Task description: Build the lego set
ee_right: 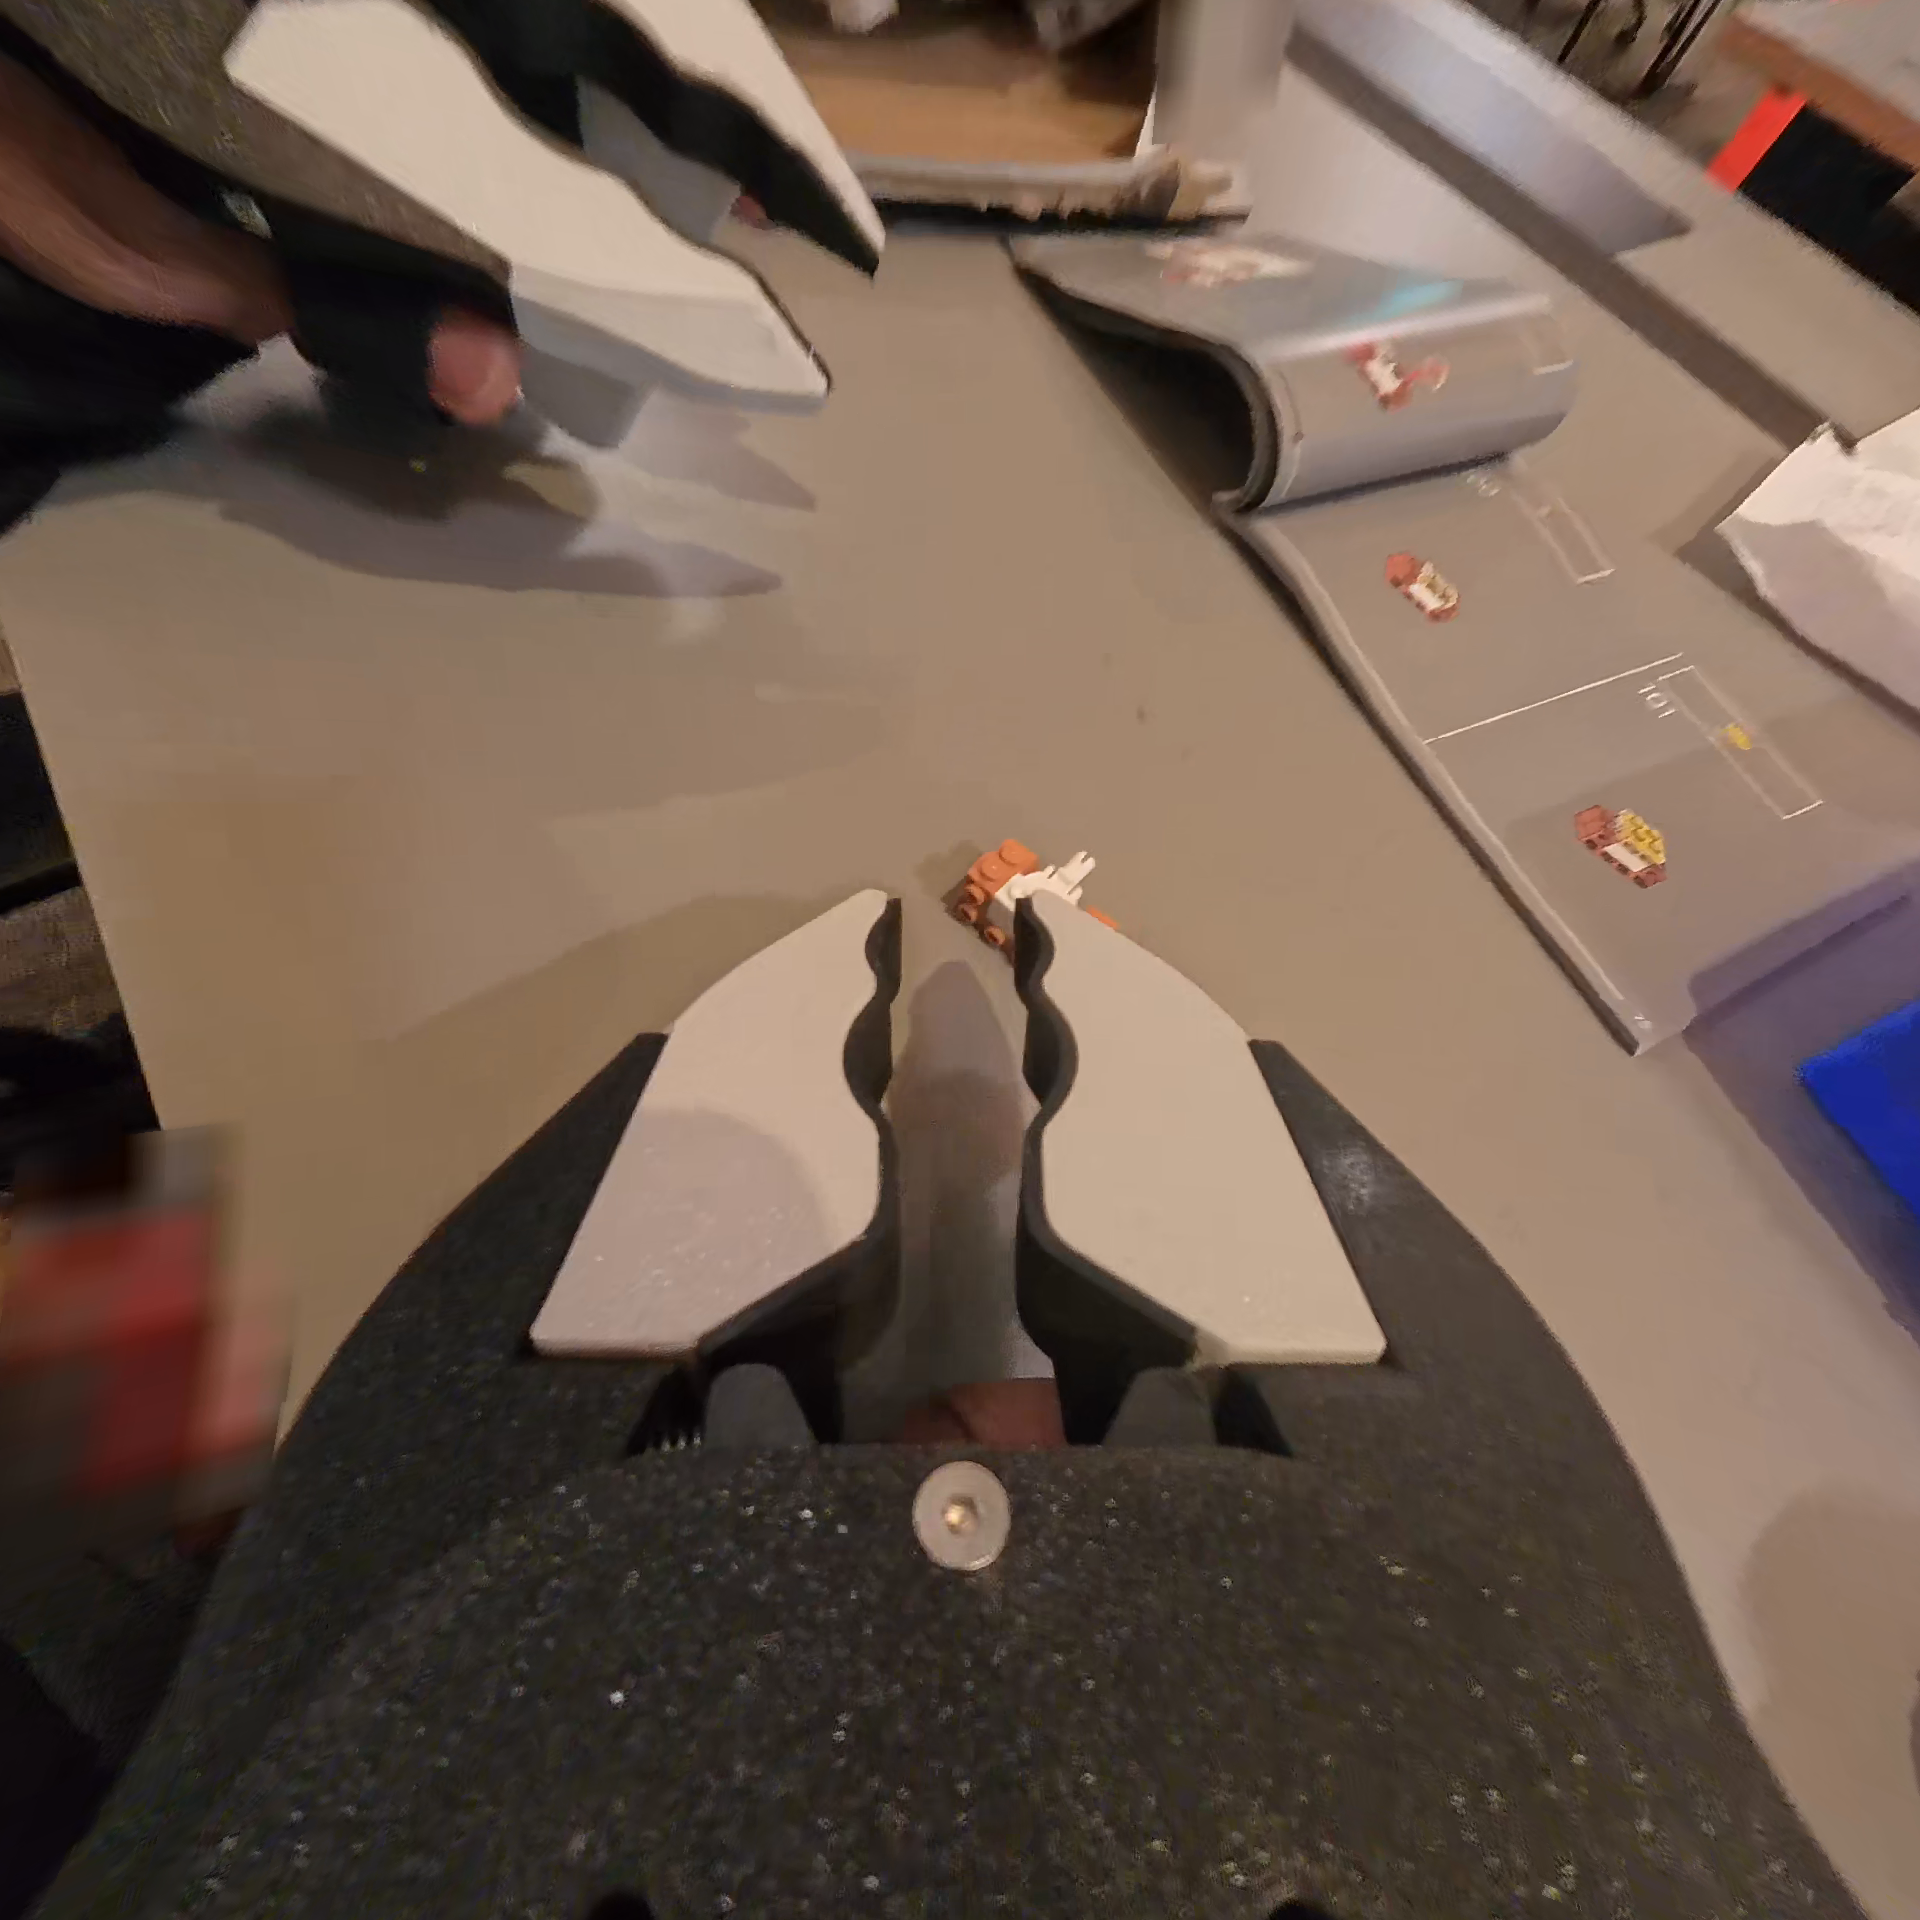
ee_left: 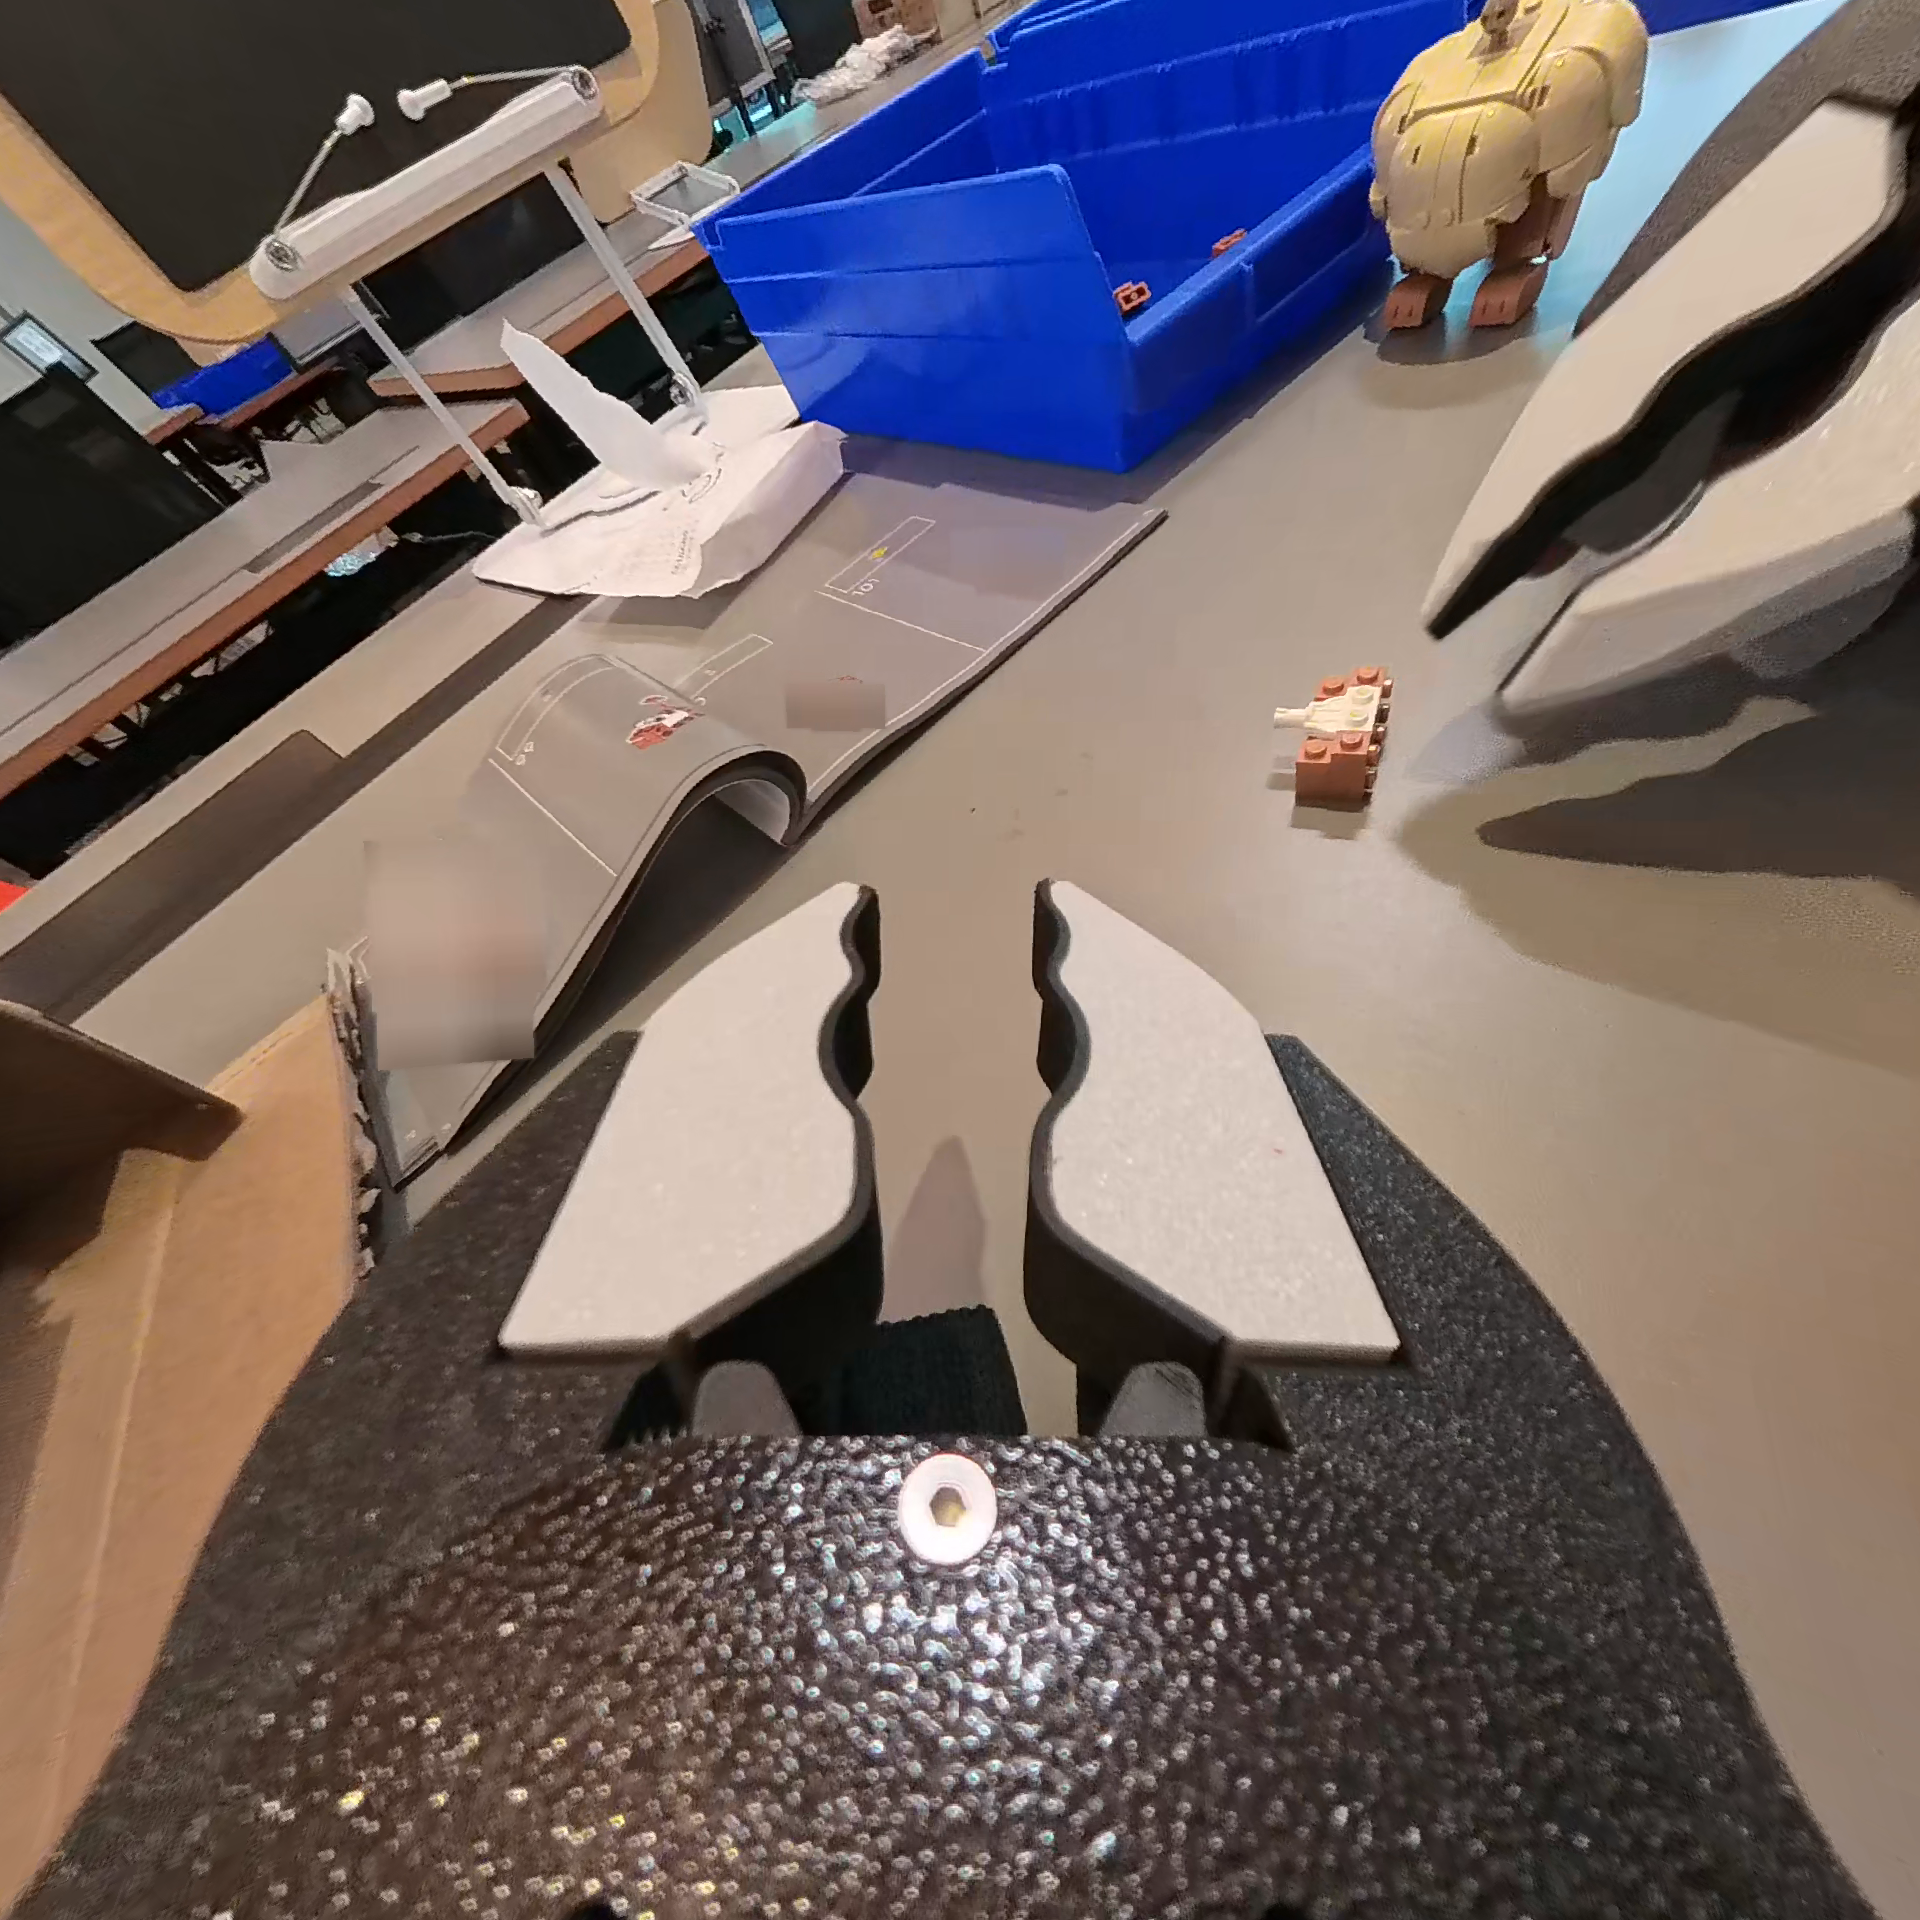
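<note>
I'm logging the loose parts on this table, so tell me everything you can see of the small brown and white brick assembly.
The brick assembly is a small cluster of studded, glossy plastic bricks: reddish-brown blocks at either end with a white piece across the middle, from which a thin white clip juts out sideways. It lies on the grey table, apart from the open booklet. The right gripper hovers close, jaws apart, one fingertip overlapping it; contact cannot be told.

Two hand-held grippers – left (ee_left: 956, 904), right (ee_right: 956, 909). One brick cluster (ee_left: 1340, 732), one booklet (ee_left: 831, 665), one figure (ee_left: 1496, 156) – two blue bins (ee_left: 935, 270), one desk (ee_left: 1143, 831).
</note>
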Demonstrator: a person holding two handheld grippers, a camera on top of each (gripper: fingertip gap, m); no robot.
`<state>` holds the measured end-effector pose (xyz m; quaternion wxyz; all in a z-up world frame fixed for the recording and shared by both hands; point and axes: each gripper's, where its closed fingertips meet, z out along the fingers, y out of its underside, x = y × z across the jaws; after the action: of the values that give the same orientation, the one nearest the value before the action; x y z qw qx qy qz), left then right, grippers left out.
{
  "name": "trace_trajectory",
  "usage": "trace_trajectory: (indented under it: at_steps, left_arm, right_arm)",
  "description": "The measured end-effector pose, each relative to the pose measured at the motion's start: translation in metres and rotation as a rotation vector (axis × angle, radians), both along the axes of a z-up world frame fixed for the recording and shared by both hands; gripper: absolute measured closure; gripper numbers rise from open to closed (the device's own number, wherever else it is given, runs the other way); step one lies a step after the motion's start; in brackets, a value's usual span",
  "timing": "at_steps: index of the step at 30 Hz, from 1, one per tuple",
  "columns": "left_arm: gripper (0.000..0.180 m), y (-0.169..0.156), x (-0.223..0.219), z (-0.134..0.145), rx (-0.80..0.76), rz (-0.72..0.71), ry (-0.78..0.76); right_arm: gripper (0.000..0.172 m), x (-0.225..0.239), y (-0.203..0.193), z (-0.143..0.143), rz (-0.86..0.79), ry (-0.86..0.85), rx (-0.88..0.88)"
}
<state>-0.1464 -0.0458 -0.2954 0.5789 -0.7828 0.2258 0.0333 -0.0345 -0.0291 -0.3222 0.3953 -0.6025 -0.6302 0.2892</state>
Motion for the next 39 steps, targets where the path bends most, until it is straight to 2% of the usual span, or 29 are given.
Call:
trace_trajectory:
  at_steps: [7,14,22,32,39]
  left_arm:
    - [0.154,0.000,0.004,-0.004,-0.013,-0.013,0.036]
    - [0.154,0.001,-0.005,0.003,0.004,0.017,-0.045]
    - [0.155,-0.001,-0.005,0.007,0.011,-0.012,-0.107]
    - [0.155,-0.004,-0.003,0.012,0.052,-0.020,-0.091]
    - [0.155,-0.004,-0.007,0.015,0.064,-0.011,-0.128]
  right_arm:
    - [0.154,0.022,0.023,0.029,-0.075,0.204,-0.015]
    - [0.159,0.039,0.040,0.051,-0.154,0.377,-0.111]
    - [0.158,0.037,0.040,0.049,-0.121,0.372,-0.189]
    - [0.159,0.040,0.040,0.053,-0.135,0.401,-0.153]
    - [0.159,0.047,0.046,0.056,-0.165,0.432,-0.194]
